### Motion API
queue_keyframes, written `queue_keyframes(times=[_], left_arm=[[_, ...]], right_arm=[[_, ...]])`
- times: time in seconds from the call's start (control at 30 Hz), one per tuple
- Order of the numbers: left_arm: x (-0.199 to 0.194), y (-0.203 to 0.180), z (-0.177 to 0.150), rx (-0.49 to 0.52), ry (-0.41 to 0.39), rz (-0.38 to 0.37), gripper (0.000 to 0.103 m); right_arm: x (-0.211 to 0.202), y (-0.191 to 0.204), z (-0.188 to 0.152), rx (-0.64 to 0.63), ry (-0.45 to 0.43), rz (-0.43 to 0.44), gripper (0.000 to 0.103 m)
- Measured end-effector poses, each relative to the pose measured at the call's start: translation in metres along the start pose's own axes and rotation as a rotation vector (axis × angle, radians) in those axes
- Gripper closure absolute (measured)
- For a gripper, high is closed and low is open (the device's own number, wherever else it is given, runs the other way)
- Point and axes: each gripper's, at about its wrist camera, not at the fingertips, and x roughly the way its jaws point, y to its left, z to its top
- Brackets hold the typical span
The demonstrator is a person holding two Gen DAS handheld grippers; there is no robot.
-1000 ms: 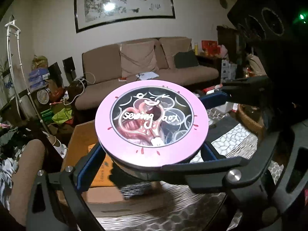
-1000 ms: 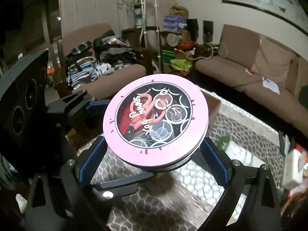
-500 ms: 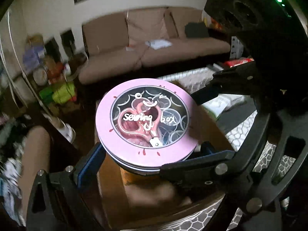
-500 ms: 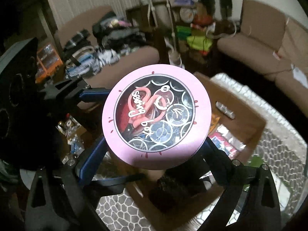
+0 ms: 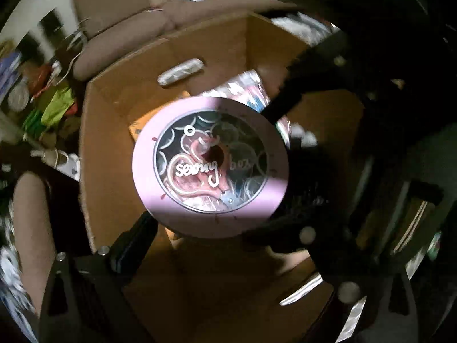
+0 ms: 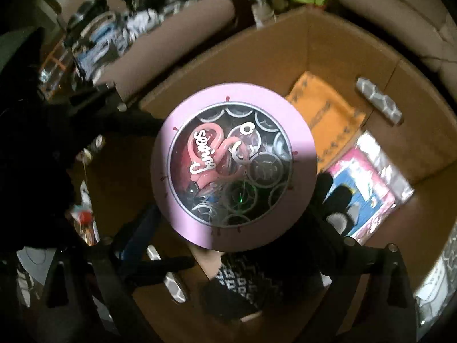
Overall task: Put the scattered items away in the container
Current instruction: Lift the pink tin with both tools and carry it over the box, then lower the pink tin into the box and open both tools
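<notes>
We hold the round pink sewing tin at frame centre between both grippers: the left gripper and the right gripper each pinch its rim. Beyond it, the open cardboard box contains an orange packet and a pink package. A sofa appears upper left in the left view.

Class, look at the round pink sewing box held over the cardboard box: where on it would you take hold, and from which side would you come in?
Grip the sewing box by its rim, at opposite edges, coming in level from the sides. It is a flat round tin lying lid up, so its top offers nothing to pinch. Both tongs, left and right, straddle it this way above the cardboard box.
</notes>
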Motion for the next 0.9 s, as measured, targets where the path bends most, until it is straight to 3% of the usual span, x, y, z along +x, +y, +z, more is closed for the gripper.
queue_keyframes(times=[0.17,0.33,0.57,0.83,0.9], left_arm=[[0.021,-0.003,-0.004,0.034,0.102,0.007,0.019],[0.027,0.005,-0.009,0.012,0.178,-0.023,0.020],[0.015,0.004,-0.021,0.010,0.211,-0.050,0.022],[0.007,0.009,-0.008,0.050,0.245,-0.045,0.022],[-0.005,0.010,-0.005,0.050,0.234,-0.078,0.022]], right_arm=[[0.021,-0.006,-0.009,-0.017,0.042,-0.037,0.008],[0.030,-0.003,-0.012,-0.016,0.074,-0.023,0.009],[0.034,0.005,-0.004,-0.050,0.137,0.007,0.009],[0.035,0.003,-0.003,-0.027,0.155,0.088,0.012],[0.037,-0.001,-0.004,-0.015,0.162,0.077,0.019]])
